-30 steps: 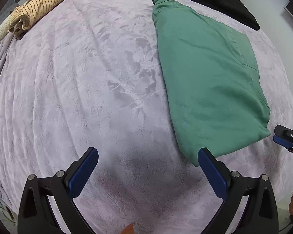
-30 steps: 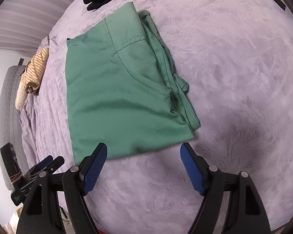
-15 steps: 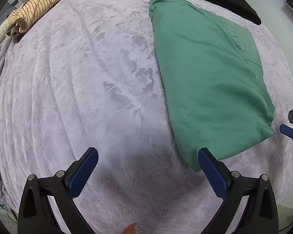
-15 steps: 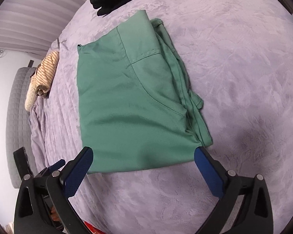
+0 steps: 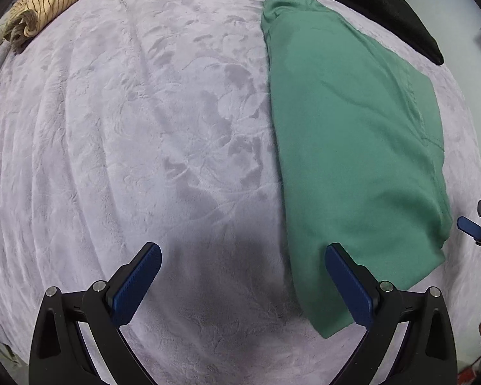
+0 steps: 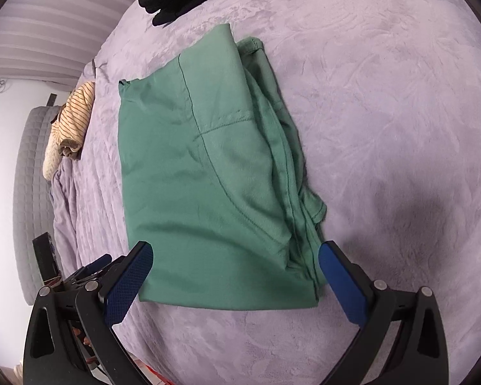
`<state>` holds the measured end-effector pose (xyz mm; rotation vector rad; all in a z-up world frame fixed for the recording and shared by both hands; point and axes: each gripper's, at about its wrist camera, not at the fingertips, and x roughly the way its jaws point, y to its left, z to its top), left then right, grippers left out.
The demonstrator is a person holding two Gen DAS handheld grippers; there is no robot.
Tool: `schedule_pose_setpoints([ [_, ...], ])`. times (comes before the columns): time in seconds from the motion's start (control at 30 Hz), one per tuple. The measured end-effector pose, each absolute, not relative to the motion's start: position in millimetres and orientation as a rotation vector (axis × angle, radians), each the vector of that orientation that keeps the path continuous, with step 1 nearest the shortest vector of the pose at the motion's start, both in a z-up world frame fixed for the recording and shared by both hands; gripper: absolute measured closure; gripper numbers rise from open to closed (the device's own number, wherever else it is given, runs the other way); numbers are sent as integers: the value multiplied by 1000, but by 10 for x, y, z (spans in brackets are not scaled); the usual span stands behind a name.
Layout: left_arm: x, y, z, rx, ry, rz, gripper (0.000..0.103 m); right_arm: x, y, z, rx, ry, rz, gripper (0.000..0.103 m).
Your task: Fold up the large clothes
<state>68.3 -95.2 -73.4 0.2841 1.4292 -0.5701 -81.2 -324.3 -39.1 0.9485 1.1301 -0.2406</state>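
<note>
Soft lilac plush blanket (image 5: 138, 147) covers the whole bed, with leaf shapes pressed into it. Both tools have their blue padded fingers spread wide and hold nothing. The left gripper (image 5: 242, 284) hangs over bare blanket by the near edge of the bed, and its right finger (image 5: 348, 285) sits over the near corner of the folded green cotton garment (image 5: 352, 147). The right gripper (image 6: 235, 284) hangs over the near edge of the same green garment (image 6: 208, 173), with one finger (image 6: 130, 284) at each near corner. I cannot tell if any finger touches the cloth.

The green garment lies flat in a long folded shape, with seams and bunched layers along its right side. A black folded cloth (image 5: 378, 6) lies past it at the far edge of the bed. A rolled tan cloth with dark stripes (image 5: 48, 3) sits at the far left corner. A grey quilted headboard (image 6: 29, 192) stands beside the bed.
</note>
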Motion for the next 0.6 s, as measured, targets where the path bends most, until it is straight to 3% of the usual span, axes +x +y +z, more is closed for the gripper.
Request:
schedule_pose_setpoints([
  [0.6,1080,-1552,-1212,84,1558,-833,1,-180,-3991,-923,1034,1095,-95,0],
])
